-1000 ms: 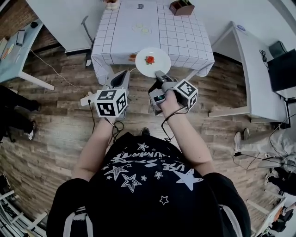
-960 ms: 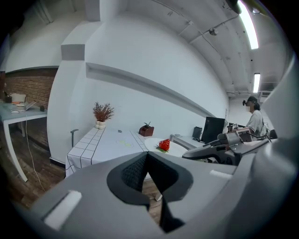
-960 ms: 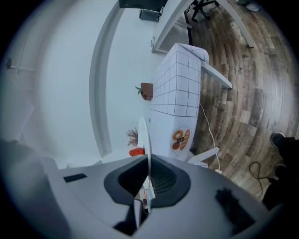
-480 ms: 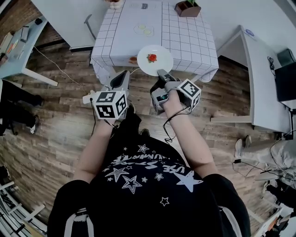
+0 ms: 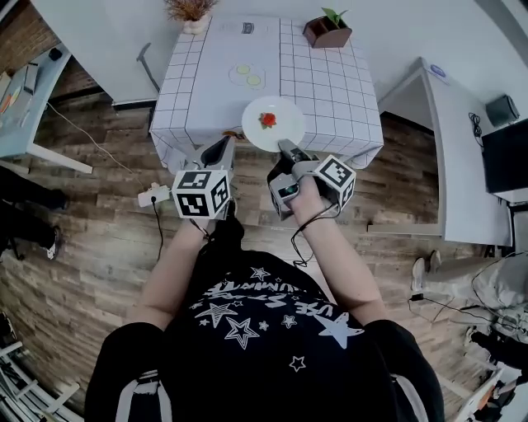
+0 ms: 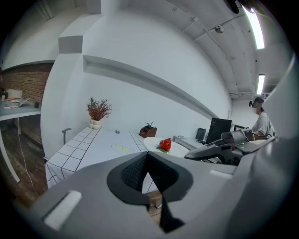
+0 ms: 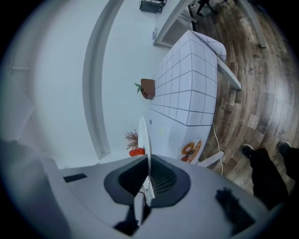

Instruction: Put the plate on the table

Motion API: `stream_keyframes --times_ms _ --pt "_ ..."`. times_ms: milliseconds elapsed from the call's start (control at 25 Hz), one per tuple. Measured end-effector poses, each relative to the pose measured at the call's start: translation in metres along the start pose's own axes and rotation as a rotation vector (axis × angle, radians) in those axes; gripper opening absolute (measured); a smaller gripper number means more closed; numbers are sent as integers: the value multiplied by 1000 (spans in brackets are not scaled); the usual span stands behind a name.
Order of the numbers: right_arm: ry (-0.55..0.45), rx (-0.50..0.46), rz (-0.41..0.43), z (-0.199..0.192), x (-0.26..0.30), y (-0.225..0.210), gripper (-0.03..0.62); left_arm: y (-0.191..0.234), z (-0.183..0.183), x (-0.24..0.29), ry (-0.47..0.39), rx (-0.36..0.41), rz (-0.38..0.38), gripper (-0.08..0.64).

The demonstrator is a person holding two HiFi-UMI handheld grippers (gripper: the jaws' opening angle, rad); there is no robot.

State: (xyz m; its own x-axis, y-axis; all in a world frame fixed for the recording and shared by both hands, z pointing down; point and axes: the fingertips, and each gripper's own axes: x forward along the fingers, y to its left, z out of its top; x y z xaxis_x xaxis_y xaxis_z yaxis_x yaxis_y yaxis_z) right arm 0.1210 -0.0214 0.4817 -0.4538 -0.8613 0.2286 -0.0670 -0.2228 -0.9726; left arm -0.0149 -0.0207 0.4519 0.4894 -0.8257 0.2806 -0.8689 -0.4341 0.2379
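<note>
Pinching the near rim of the round white ceramic plate [image 5: 273,124], the right tongs [image 5: 284,146] are holding it level at the near edge of the white grid-clothed desk [image 5: 330,82]; the left tongs [image 5: 223,146] are hanging closed, empty.

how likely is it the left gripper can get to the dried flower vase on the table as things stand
Probably not from here. The left gripper is by the near edge of the table, while the vase stands at its far left corner. Nothing blocks the path; it just looks too far.
</note>
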Motion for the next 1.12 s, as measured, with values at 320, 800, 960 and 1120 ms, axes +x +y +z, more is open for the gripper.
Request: stream_keyframes --times_ms 320,800,960,1120 --pt "-14 23 -36 35 78 24 20 40 43 80 37 1 -40 8" --pt "-77 10 -57 52 177 47 20 124 84 143 41 -5 -74 8" --pt "-104 -7 -97 56 202 52 20 149 94 164 41 -20 -99 8" --pt "-117 -32 -77 64 225 53 20 167 99 180 42 -15 -120 8"
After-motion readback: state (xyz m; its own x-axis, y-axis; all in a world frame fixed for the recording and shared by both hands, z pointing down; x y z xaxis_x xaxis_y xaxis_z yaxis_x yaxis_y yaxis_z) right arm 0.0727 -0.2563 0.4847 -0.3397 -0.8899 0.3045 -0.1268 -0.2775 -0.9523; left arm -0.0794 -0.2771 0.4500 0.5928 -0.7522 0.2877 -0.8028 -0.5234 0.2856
